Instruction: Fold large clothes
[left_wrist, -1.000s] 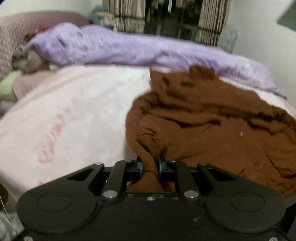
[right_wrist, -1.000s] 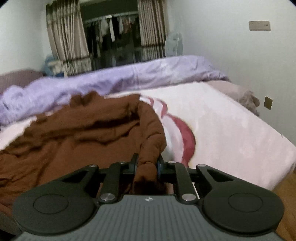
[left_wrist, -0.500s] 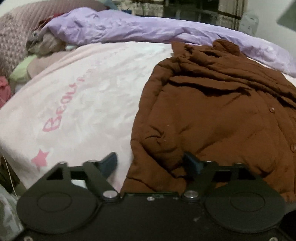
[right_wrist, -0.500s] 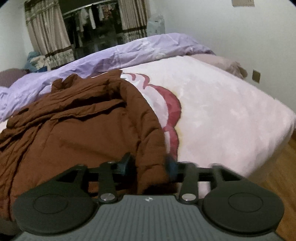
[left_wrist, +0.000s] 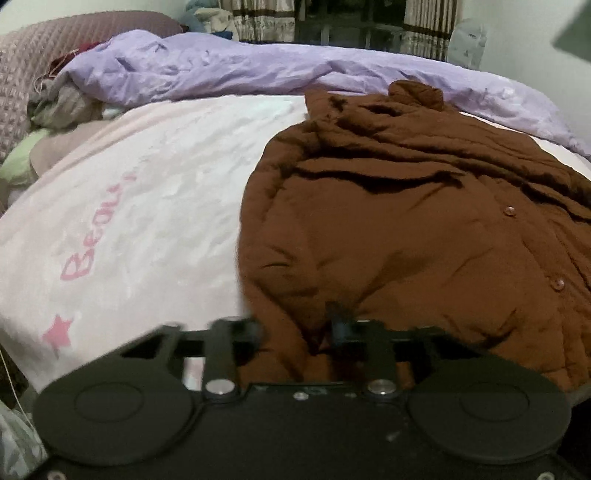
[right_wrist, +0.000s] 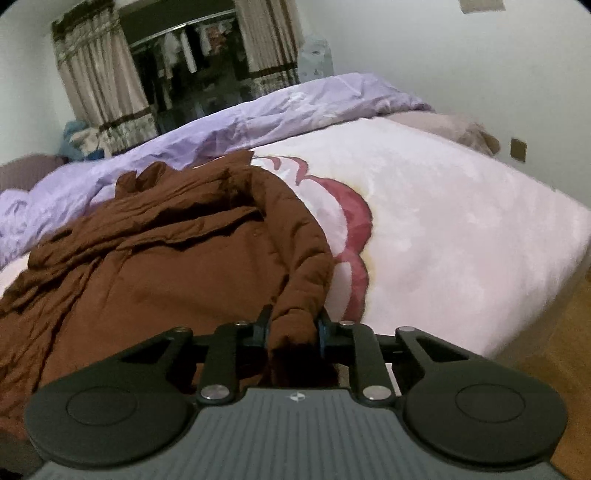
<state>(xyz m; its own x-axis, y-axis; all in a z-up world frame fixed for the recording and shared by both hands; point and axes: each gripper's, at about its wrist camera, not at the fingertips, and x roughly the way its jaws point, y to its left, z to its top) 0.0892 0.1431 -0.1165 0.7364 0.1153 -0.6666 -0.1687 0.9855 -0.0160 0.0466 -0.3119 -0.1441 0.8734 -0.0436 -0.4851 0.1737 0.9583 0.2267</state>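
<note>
Nearest in the left wrist view: left gripper (left_wrist: 297, 330), jaws blurred from having just been closing, now drawn in on a fold at the near edge of the brown quilted coat (left_wrist: 406, 229), fabric bunching between them. Pressing of the pads on the cloth not clearly resolved through the blur, but fold sitting squarely between the 2 fingers.

Nearest in the right wrist view: right gripper (right_wrist: 293, 328), jaws likewise having just been closing, now pinching a rolled edge of the coat (right_wrist: 166, 258); cloth filling the whole gap, blue-edged pads (right_wrist: 320, 330) pressing against both its sides.

Coat lying crumpled and spread on the pink blanket (left_wrist: 140, 206) covering the bed, its near edge reaching the bed's near side at both grippers. 2 buttons (left_wrist: 510, 211) showing along the coat's front, toward its right side in the left wrist view.

Left of the coat: pink lettering and a pink star (left_wrist: 57, 334) printed on the blanket. Right of the coat: a dark red printed shape (right_wrist: 354, 221) on the blanket (right_wrist: 461, 229).

Beyond the coat: a rumpled lilac duvet (left_wrist: 229, 70) running across the far side of the bed, touching the coat's far edge. Behind the duvet: striped curtains (right_wrist: 103, 96) framing a dark opening with hanging clothes (right_wrist: 184, 55).
</note>
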